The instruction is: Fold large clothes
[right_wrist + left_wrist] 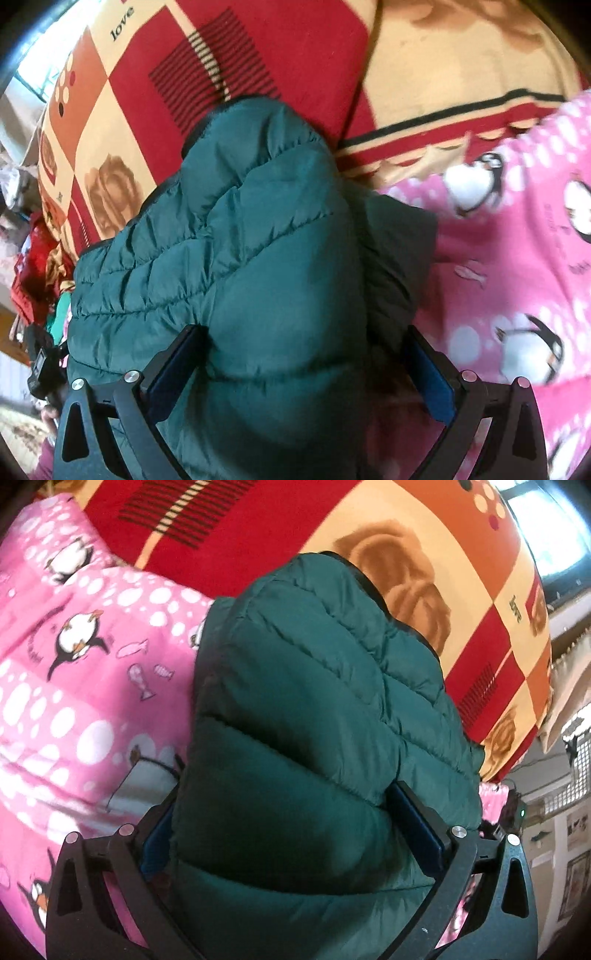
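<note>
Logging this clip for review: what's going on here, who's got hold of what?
A person is folding a green puffer jacket with two handheld grippers. The left gripper and the right gripper each have a thick bunch of the jacket between their fingers, so both appear clamped on it. The jacket is bunched up over a bed, above a pink penguin blanket and a red and cream patterned cover. The fold looks unfinished.

**A lived-in bedroom at home**

A bed fills the scene, covered by a red, orange and cream patterned blanket [424,572] printed with roses and the word "love". On it lies a pink penguin-print fleece [74,664]. Beyond the blanket's far edge, a bright window [546,528]; below it, pictures [576,878] on the wall.
</note>
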Demonstrator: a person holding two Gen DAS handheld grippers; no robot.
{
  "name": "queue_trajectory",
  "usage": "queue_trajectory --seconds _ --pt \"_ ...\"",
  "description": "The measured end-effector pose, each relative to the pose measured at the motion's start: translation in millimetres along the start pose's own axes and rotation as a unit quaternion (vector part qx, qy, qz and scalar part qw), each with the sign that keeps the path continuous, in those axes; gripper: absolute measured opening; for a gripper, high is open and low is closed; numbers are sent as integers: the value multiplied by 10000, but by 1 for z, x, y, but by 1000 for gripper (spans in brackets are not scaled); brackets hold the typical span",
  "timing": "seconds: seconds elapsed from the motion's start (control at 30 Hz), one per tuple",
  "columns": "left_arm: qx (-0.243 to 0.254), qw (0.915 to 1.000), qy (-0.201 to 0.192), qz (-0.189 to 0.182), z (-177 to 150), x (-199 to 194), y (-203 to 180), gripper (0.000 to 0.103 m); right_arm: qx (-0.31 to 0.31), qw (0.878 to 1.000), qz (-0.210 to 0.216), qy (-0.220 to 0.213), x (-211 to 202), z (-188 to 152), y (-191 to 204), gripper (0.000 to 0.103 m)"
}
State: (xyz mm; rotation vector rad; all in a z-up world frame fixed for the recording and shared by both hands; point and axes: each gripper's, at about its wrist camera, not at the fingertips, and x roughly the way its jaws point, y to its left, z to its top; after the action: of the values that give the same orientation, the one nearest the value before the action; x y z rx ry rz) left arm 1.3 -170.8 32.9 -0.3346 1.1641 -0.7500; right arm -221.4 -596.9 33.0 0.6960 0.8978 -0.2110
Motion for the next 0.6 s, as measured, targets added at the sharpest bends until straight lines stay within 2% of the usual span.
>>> queue_trajectory --seconds 0.17,0.2,0.23,0.27,0.3,0.33,0.37,0.4,0.47,0.6 --pt "160 9997 54 190 4 14 -8 103 81 9997 215 21 10 -2 1 101" --pt "259 9992 157 265 5 16 -14 102 54 9997 228 -49 8 -4 4 98" --pt "349 9988 199 293 5 17 -17 101 -3 9995 278 -118 6 -6 8 85" --pt "457 9983 177 317 3 16 -22 90 -57 9992 343 -174 2 -9 12 72" --pt "615 9974 93 350 0 11 -30 80 -89 9991 369 -207 -1 -11 14 67" --pt "712 9967 49 396 -2 8 -35 76 -131 9990 362 -246 -5 -13 19 58" --pt "841 9954 -5 464 -5 4 -41 65 -161 9989 355 -270 -10 -15 25 50" --pt "969 9940 -69 507 -8 -2 -48 56 -183 9987 361 -300 -13 -15 29 47" --pt "1073 9928 -122 509 -10 -11 -55 46 -225 9982 406 -391 -27 -16 39 39" --pt "1076 9935 -136 336 -14 -40 -64 39 -293 9967 552 -519 -52 -24 52 35"
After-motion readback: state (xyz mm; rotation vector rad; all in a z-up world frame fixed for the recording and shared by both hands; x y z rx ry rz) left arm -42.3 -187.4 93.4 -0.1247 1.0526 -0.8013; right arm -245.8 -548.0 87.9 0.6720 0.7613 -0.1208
